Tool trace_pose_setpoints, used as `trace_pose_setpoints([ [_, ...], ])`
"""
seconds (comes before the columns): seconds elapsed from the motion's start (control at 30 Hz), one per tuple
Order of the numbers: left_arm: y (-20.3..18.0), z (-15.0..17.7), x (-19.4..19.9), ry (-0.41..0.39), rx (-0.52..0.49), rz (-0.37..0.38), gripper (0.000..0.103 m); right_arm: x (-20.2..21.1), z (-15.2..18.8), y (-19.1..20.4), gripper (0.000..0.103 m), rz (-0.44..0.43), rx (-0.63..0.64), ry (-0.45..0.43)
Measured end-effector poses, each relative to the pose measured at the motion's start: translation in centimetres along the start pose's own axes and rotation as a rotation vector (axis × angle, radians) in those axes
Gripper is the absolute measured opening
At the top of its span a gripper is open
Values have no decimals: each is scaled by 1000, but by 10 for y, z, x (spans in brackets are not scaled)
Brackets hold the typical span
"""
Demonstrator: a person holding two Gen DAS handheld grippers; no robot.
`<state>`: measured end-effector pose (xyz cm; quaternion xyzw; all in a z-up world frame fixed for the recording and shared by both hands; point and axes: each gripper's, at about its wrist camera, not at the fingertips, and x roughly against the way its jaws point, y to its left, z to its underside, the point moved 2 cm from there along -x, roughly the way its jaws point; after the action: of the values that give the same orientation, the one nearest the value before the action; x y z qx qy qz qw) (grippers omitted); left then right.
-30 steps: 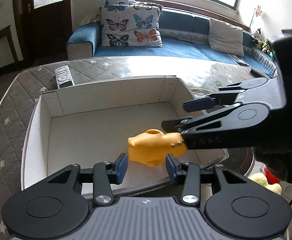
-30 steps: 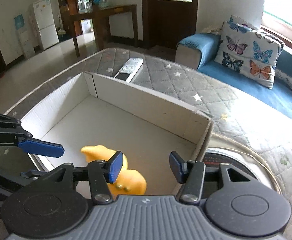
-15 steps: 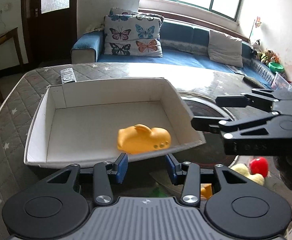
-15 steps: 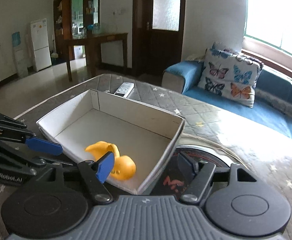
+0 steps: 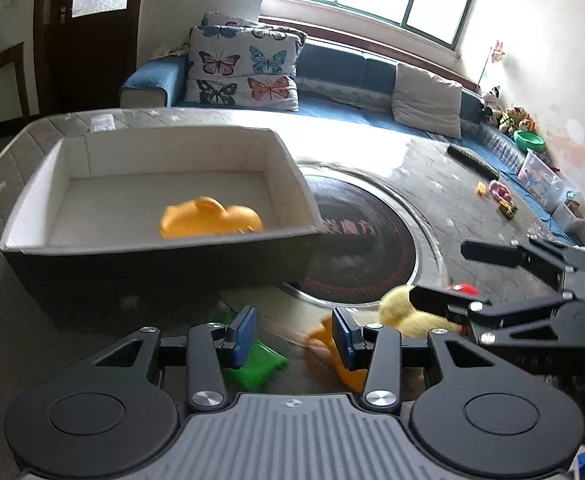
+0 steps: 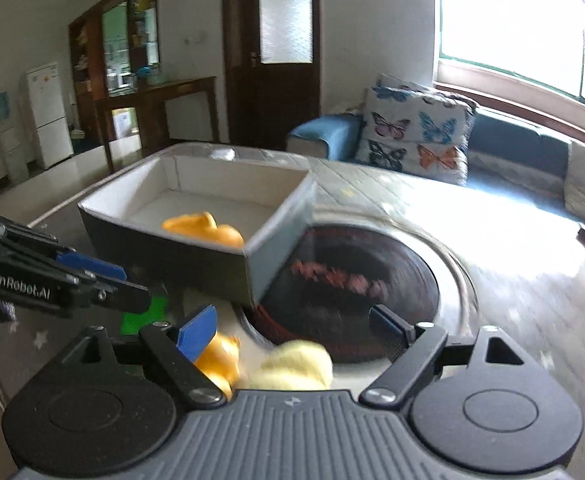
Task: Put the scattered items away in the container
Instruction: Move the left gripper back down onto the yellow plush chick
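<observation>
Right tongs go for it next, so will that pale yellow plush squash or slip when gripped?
The plush looks fuzzy and rounded, so it probably squashes and weighs little. Its nap should grip the open right tongs, so slipping seems unlikely.

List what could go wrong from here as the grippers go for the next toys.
1. The yellow plush duck and small orange toy lie close together below the open right gripper, so it might catch both or nudge one away.
2. The left gripper and right gripper converge on the same cluster beside the green toy and could collide.
3. Both views are blurred from motion, so aim may be off.
</observation>
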<state>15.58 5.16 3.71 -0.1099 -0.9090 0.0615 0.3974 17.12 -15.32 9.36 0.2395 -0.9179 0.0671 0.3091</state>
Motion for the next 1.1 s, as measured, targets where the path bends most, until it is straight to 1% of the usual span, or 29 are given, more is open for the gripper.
trace_pose_setpoints([
  [0.1, -10, 3, -3, 4, 7, 16, 44, 7, 18, -5, 85, 14, -30, 16],
  [0.23, -23, 3, -11, 13, 2, 51, 44, 14, 37, -9, 85, 9, -75, 28],
  [0.4, -40, 0, -24, 35, -6, 91, 44, 10, 48, -6, 83, 5, -88, 49],
  [0.47, -46, -2, -30, 43, -5, 108, 44, 8, 49, -6, 76, -2, -98, 53],
  [0.57, -53, -7, -37, 51, -8, 124, 44, 5, 50, -7, 75, -11, -111, 60],
  [0.63, -56, -10, -43, 59, -2, 135, 44, 3, 51, -7, 69, -17, -119, 64],
  [0.77, -62, -17, -54, 81, 17, 159, 44, 0, 53, -6, 66, -19, -125, 73],
  [0.83, -65, -18, -60, 93, 16, 158, 44, -1, 53, -6, 61, -23, -127, 75],
  [0.97, -70, -19, -69, 116, 4, 149, 44, -3, 53, -7, 59, -30, -128, 79],
  [1.1, -73, -20, -77, 135, -2, 139, 44, -4, 54, -6, 53, -31, -120, 85],
])
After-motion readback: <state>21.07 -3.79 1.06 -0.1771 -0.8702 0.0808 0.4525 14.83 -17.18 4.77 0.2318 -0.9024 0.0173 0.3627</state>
